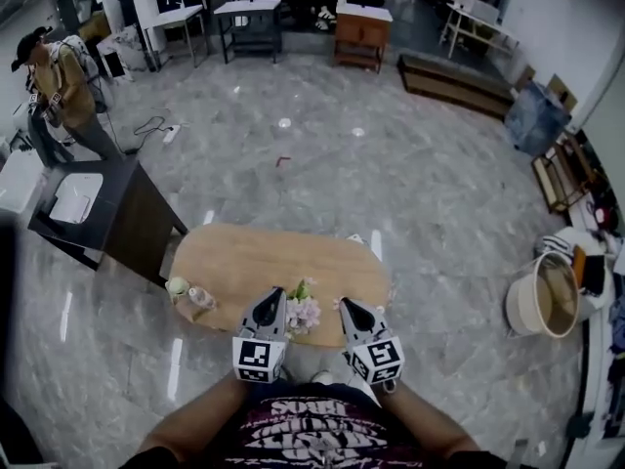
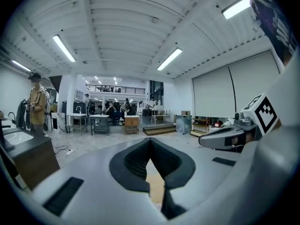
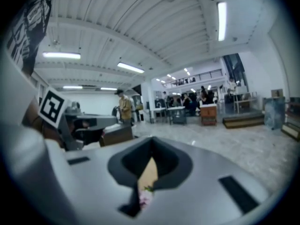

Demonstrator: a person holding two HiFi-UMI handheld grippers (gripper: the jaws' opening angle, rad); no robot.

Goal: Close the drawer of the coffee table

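The oval wooden coffee table (image 1: 254,262) stands on the marble floor below me. Its drawer shows in no view. My left gripper (image 1: 270,297) and right gripper (image 1: 348,307) are held high and side by side over the table's near edge, both shut with nothing between the jaws. A small bunch of pink flowers (image 1: 303,312) lies on the table between them. In the left gripper view the shut gripper (image 2: 150,143) points almost level across the room, a sliver of tabletop (image 2: 157,185) showing beneath it. The right gripper view looks past its shut gripper (image 3: 151,148) to the flowers (image 3: 145,196).
Two small cups or bottles (image 1: 188,294) sit at the table's left end. A dark sink cabinet (image 1: 107,213) stands to the left with a person (image 1: 61,86) behind it. A round basket (image 1: 544,296) is at the right, a wooden cabinet (image 1: 362,33) and desks at the back.
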